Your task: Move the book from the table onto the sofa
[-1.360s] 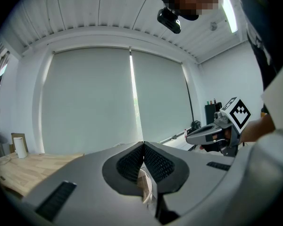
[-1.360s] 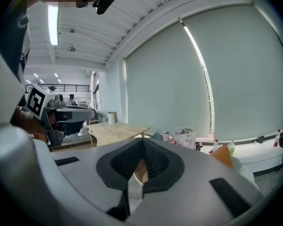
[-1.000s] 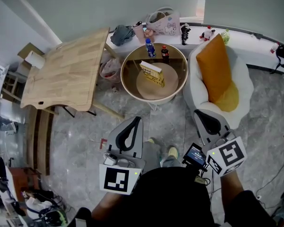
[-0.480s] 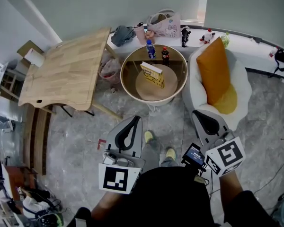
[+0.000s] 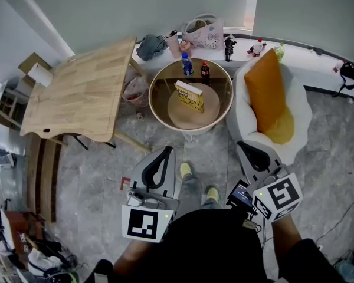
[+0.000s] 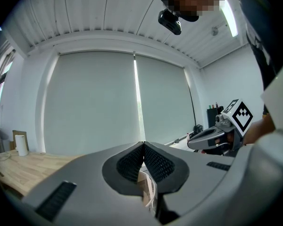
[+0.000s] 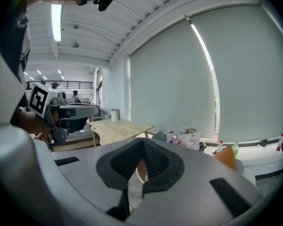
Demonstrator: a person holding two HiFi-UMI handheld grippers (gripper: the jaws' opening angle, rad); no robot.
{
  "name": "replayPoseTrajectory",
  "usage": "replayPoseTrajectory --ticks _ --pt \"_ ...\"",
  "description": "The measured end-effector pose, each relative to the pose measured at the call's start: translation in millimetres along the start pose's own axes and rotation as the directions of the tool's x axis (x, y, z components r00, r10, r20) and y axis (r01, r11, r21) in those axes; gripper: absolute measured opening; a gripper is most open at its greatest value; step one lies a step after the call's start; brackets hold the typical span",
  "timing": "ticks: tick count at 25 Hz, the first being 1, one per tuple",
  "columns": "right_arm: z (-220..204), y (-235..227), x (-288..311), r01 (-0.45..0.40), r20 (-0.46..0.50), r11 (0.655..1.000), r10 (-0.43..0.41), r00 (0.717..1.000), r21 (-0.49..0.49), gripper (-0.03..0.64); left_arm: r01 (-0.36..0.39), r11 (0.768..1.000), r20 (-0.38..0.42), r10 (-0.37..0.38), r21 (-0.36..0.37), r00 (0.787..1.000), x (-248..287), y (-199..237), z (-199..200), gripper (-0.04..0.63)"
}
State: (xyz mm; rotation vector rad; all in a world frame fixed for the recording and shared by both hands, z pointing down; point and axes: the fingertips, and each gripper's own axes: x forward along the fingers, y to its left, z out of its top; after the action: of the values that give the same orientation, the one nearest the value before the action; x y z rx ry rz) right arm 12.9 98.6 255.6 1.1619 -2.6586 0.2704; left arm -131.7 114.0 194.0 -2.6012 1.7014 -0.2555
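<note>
Looking steeply down from the head camera, I see at far left a pale wooden table (image 5: 76, 93) with visible grain and rounded corners. It stands on a grey marbled stone floor (image 5: 94, 170).

Nearer me is my left gripper (image 5: 165, 152), smooth grey plastic with black ribbed pads. Its fingers are pressed together, with nothing between them.

Ahead of it, in the middle, is a round low table with a cream rim and a glassy brown top (image 5: 159, 102). The task's thing, a thick yellow rectangular book (image 5: 190, 95), stands upright on this table, well apart from both grippers. Behind the book are a blue plastic bottle (image 5: 186, 65) and a dark bottle with a red cap (image 5: 205, 69).

To the right, my right gripper (image 5: 244, 145), made of the same grey plastic, also has its fingers shut tight on nothing.

Just beyond it is a puffy, rounded white sofa (image 5: 301, 108). A flat orange fabric cushion (image 5: 264, 87) leans against its back.
</note>
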Motion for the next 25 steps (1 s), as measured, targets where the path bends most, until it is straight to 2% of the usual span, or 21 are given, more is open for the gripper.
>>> replayPoseTrajectory --ticks 10,17,21,25 --pt "3.0 -4.7 35.7 0.024 -0.035 1.0 -0.024 0.999 0.003 0.009 0.023 1.0 0.005 -0.023 -0.021 1.0 23.5 35.6 -8.2 0.008" --pt "14.5 -10.7 78.7 0.034 -0.052 0.999 -0.034 0.998 0.004 0.009 0.044 0.998 -0.008 -0.044 -0.041 0.999 51.5 71.9 -14.1 0.008" --pt "28.0 -20.9 106.5 0.059 -0.03 0.998 -0.058 0.998 0.011 0.009 0.05 0.998 -0.011 -0.051 -0.049 0.999 70.7 93.6 -16.8 0.008" --pt "31.4 -26.8 133.0 0.059 -0.055 0.998 -0.058 0.997 0.016 0.009 0.051 0.997 -0.013 -0.052 -0.058 0.999 88.6 118.8 -19.9 0.008"
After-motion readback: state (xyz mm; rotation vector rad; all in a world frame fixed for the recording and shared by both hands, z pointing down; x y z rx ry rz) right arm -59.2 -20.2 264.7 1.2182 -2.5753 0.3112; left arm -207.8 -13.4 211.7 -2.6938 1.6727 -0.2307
